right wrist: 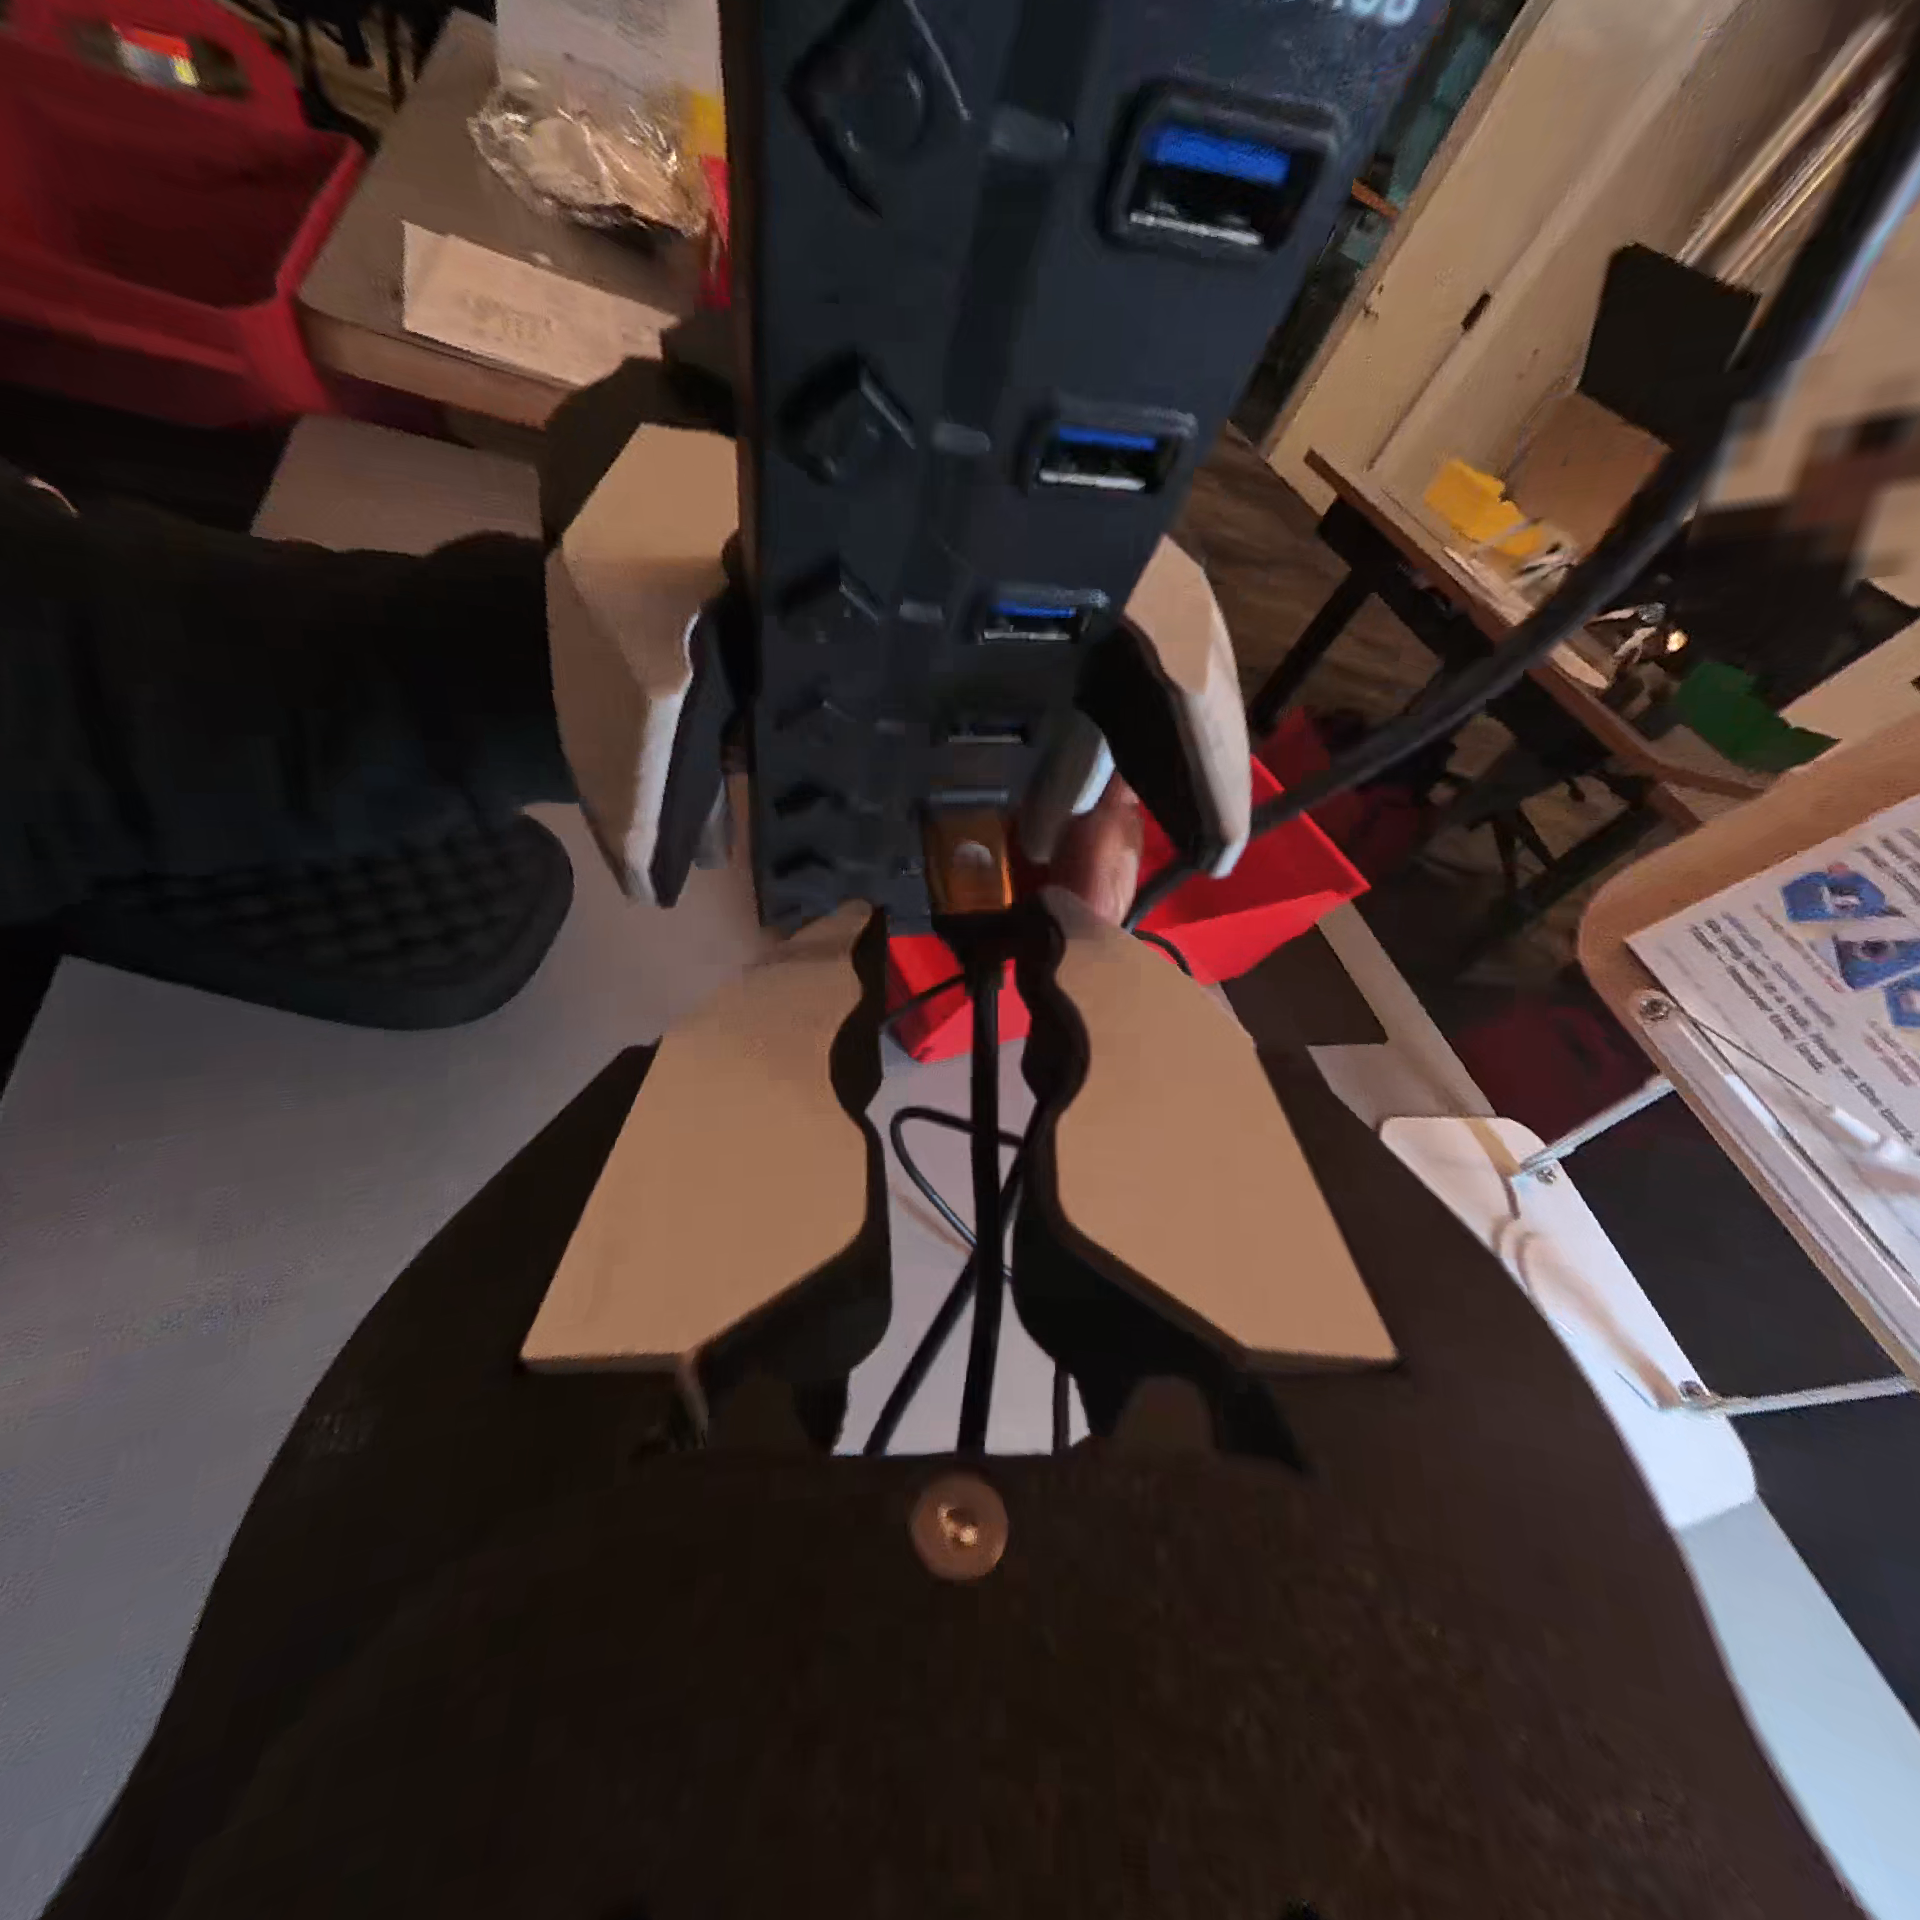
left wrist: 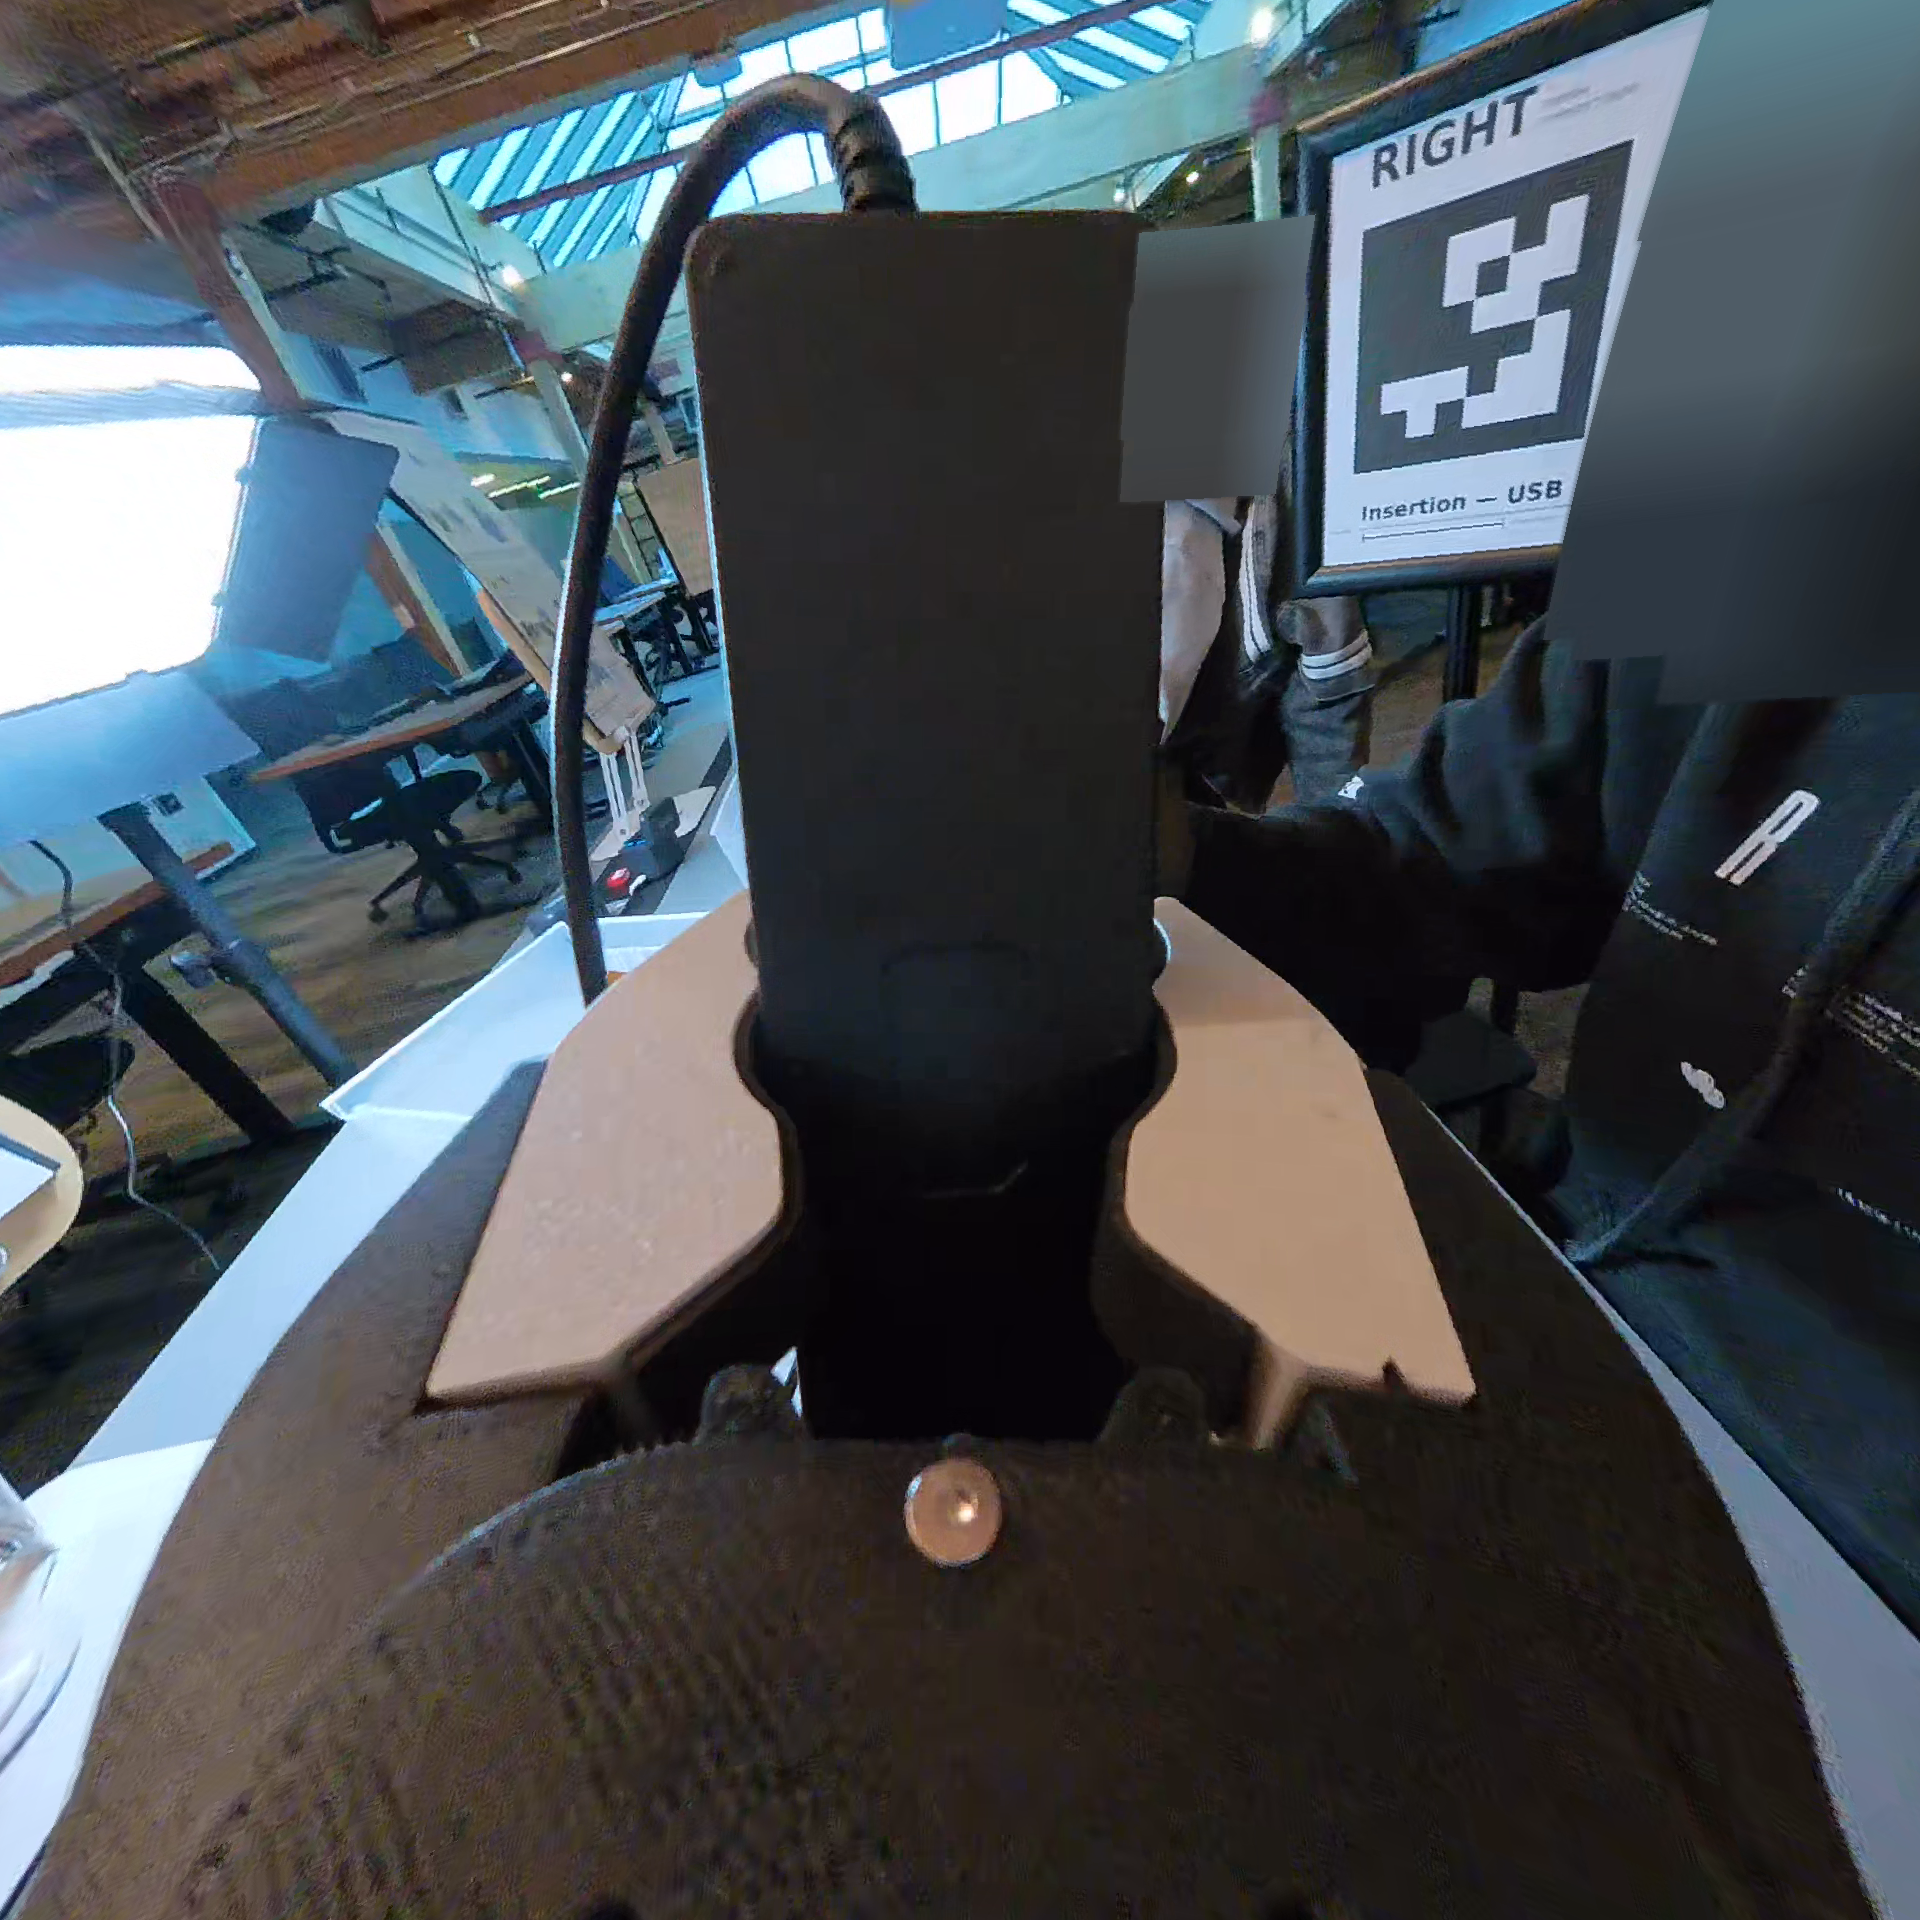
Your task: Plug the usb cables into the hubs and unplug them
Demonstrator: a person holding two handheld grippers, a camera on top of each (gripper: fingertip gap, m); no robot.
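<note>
- Nearest to the left wrist camera, the left gripper point(left wrist: 956, 1049) has its two tan fingers point(left wrist: 644, 1164) pressed on both sides of a black USB hub point(left wrist: 925, 582), so they hold it firmly between them.
- From this side the hub shows only its plain flat back, standing upright and lifted above the white table point(left wrist: 260, 1320).
- One thick black cable point(left wrist: 613, 499) leaves the top end of the hub and curves down on the left side.
- Behind the hub, at the right, stands a framed sign point(left wrist: 1455, 322) with a black and white marker, and a person in dark clothes point(left wrist: 1704, 997) is near the table edge.
- In the right wrist view, the right gripper point(right wrist: 961, 987) has its tan fingers point(right wrist: 727, 1174) set narrow around an orange USB plug point(right wrist: 971, 868) with its thin black cable point(right wrist: 982, 1143) running back between them.
- They seem to grip the plug, but the contact is hard to see because the picture is a bit blurred.
- The plug sits at the lowest port of the hub point(right wrist: 977, 468), and it looks inserted there.
- Above it, a row of blue ports point(right wrist: 1101, 462) is free.
- Farther off, the other gripper's fingers point(right wrist: 623, 644) clamp the hub from both sides.
- A red bin point(right wrist: 1226, 894) lies on the table point(right wrist: 208, 1195) behind the hub.
</note>
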